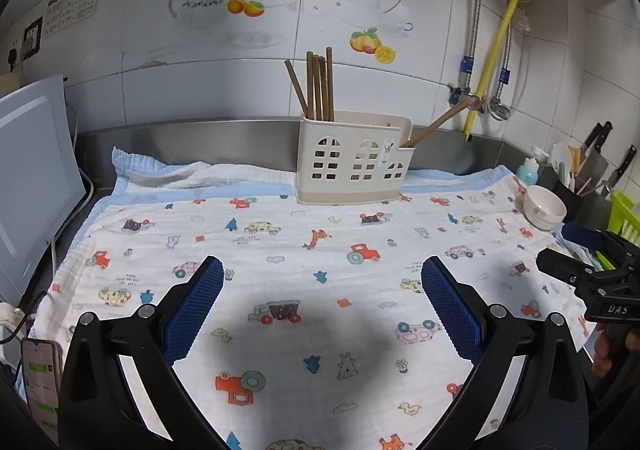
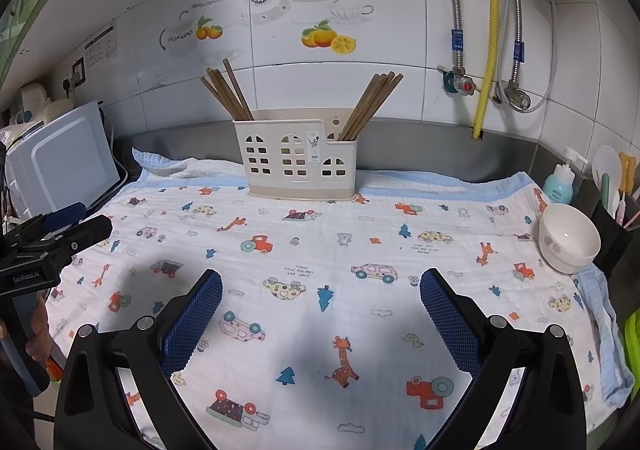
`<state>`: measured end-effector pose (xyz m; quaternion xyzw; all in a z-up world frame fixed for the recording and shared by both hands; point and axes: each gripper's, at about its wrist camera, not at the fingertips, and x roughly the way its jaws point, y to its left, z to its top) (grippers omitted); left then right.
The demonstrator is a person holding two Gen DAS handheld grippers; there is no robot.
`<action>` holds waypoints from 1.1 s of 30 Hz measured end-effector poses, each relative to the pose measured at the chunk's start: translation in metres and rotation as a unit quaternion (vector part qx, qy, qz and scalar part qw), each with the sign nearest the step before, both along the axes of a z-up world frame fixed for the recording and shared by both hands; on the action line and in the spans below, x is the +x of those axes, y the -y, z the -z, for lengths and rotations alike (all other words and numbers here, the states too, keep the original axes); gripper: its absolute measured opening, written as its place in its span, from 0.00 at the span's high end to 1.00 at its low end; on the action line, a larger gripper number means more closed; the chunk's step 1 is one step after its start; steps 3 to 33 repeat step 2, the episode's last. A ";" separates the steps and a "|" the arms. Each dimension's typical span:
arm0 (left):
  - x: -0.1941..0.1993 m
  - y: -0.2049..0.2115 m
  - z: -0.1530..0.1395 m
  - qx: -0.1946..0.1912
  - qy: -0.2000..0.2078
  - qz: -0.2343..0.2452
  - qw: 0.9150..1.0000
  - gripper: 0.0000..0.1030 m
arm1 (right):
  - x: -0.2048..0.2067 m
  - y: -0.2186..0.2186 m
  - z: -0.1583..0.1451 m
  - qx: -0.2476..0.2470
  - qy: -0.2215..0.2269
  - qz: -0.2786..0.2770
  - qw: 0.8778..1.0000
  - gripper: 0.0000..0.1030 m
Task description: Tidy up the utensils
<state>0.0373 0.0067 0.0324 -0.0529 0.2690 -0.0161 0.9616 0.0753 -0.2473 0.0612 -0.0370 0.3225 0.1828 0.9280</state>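
Both the left gripper (image 1: 322, 282) and right gripper (image 2: 321, 292) hover with jaws apart and empty; the brown wooden chopsticks (image 2: 370, 106) stand upright-leaning in the cream plastic holder (image 2: 298, 158) at upper centre of each frame, straight ahead, slightly nearer the right.

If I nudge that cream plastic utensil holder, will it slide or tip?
The cream plastic utensil holder with window cut-outs looks light and perforated, so probably easy to shift. It stands on the printed cloth, which may bunch rather than let it slide. The long brown chopsticks lean outward, so tipping seems possible.
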 end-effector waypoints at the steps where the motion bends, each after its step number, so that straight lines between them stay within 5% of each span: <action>1: 0.000 0.000 0.000 0.000 -0.001 0.000 1.000 0.05 | 0.000 0.000 0.000 -0.001 0.001 0.000 1.000 0.07; 33: 0.000 0.000 0.001 0.000 -0.002 0.000 1.000 0.05 | 0.000 0.000 0.000 -0.001 0.001 0.000 1.000 0.07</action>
